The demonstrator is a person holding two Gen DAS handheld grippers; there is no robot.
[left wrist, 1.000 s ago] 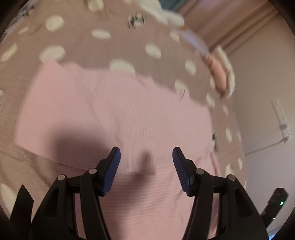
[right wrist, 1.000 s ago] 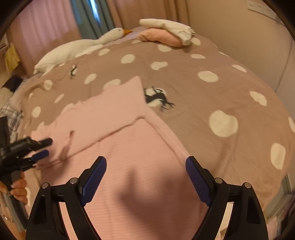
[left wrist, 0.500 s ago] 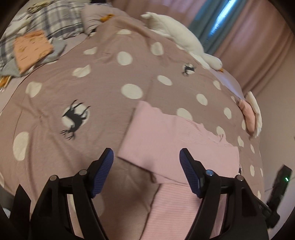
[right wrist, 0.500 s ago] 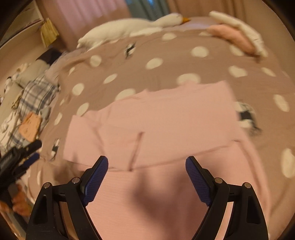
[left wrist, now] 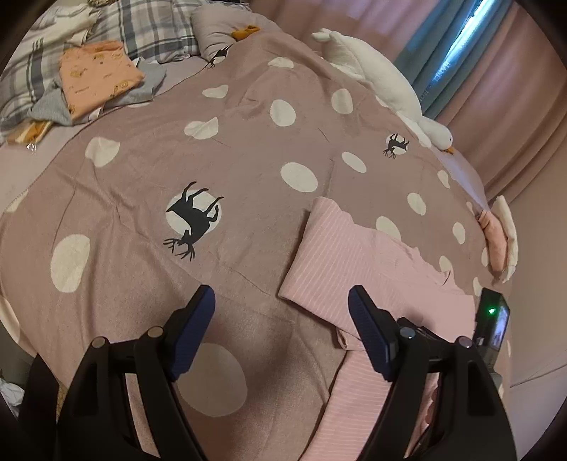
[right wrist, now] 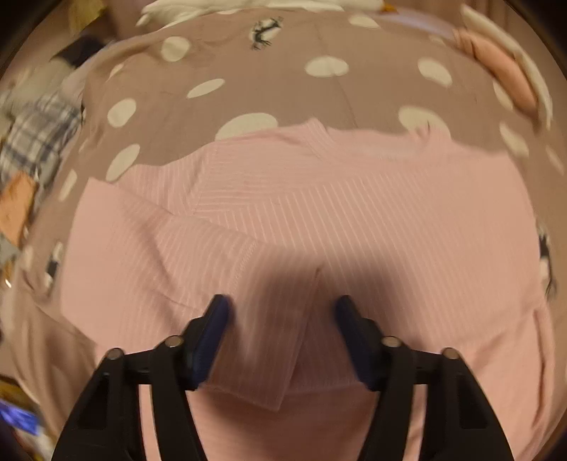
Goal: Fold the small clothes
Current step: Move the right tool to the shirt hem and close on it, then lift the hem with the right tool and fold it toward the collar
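A pink striped top (left wrist: 354, 255) lies flat on the brown spotted bedspread (left wrist: 248, 152). In the left wrist view it sits right of centre. My left gripper (left wrist: 280, 298) hovers over bare bedspread beside the top's left edge, its jaws opening with nothing between them. In the right wrist view the top (right wrist: 354, 212) fills the middle, with one sleeve (right wrist: 177, 266) folded across the body. My right gripper (right wrist: 281, 303) is low over that sleeve's cuff end. Its jaws are closing with the cuff between them, and a gap still shows at each pad.
A white goose plush (left wrist: 382, 81) lies along the far edge by the curtains. Folded orange and grey clothes (left wrist: 95, 74) and plaid pillows (left wrist: 149, 28) sit at the far left. A pink and white bundle (left wrist: 496, 241) rests at the right edge. A black device with a green light (left wrist: 492, 319) stands nearby.
The left gripper swung left off the pink top to the bedspread beside it, and its jaws widened. The right gripper dropped closer over the folded sleeve, and its jaws narrowed.
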